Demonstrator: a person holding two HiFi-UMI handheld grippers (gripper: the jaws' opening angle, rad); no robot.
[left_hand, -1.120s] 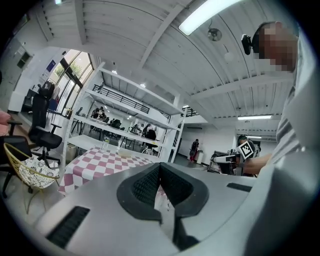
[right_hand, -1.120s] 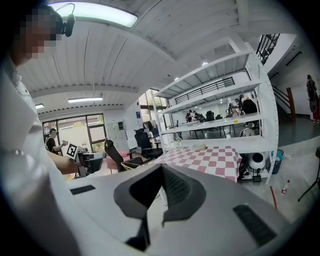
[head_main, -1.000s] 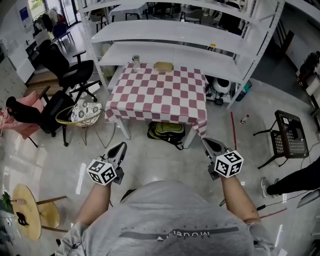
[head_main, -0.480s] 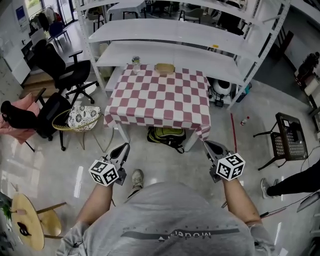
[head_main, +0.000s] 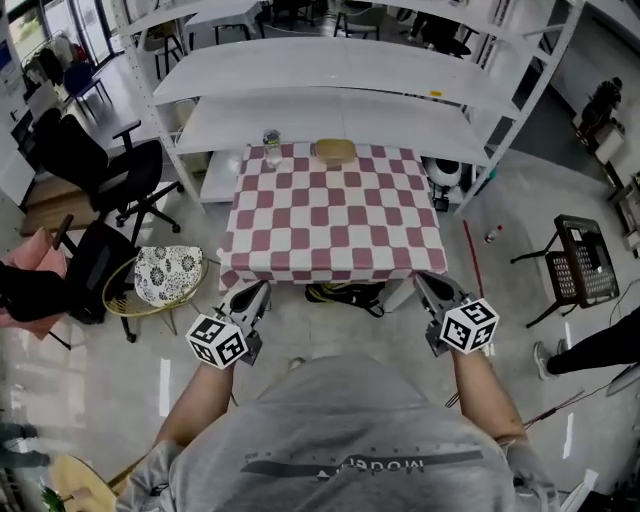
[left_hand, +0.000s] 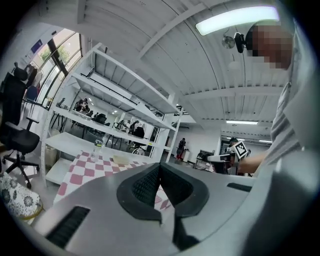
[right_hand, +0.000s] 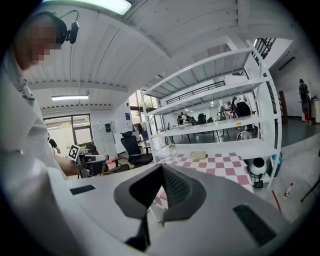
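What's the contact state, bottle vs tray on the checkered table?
Apart. Head view shows bare squares of the checkered table between the bottle and the tray.

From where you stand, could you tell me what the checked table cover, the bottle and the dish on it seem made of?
Checked cover: likely cloth or soft vinyl, matte; its edges drape over the sides.
Bottle: clear glass or plastic; see-through.
Dish: tan, matte, perhaps wood or bamboo; too small to be sure.

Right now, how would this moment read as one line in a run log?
left gripper: shut, empty | right gripper: shut, empty | both before checkered table | on table: jar, tan dish
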